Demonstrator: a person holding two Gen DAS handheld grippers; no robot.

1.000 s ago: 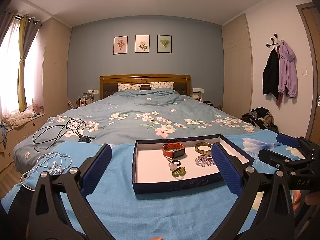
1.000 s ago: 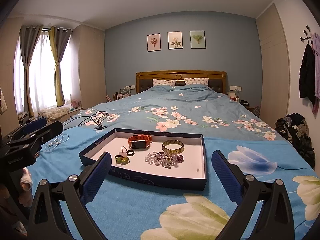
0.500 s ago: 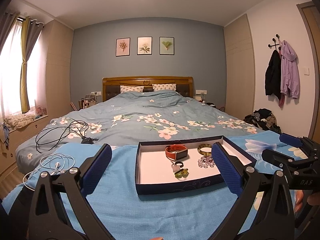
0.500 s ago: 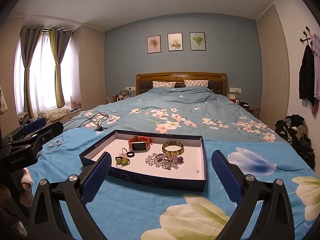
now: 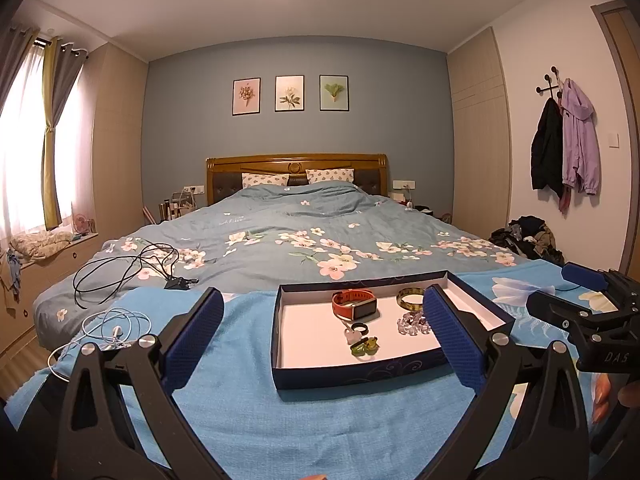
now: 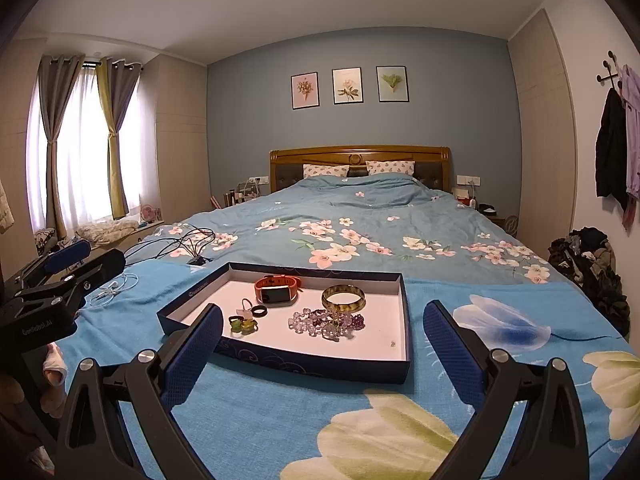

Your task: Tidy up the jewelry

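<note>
A dark blue tray (image 5: pixel 360 376) (image 6: pixel 320 364) with a white floor lies on the blue blanket at the foot of the bed. In it lie an orange smartwatch (image 5: pixel 354 305) (image 6: pixel 277 289), a gold bangle (image 5: pixel 410 297) (image 6: pixel 343 297), a heap of purple beads (image 5: pixel 412 325) (image 6: pixel 326 322), a black ring (image 5: pixel 359 328) (image 6: pixel 260 311) and green rings (image 5: pixel 365 346) (image 6: pixel 243 325). My left gripper (image 5: pixel 320 334) is open and empty, held just before the tray. My right gripper (image 6: pixel 320 340) is open and empty, also just before the tray.
Black cables (image 5: pixel 128 264) and a white earphone cord (image 5: pixel 108 330) lie on the bed to the left of the tray. The right gripper's body shows at the right of the left wrist view (image 5: pixel 592 320). A pile of clothes (image 6: pixel 592 268) lies on the floor at right.
Both grippers have tilted up and shifted slightly; the tray sits a little lower and nearer in both views. The jewelry has not moved.
</note>
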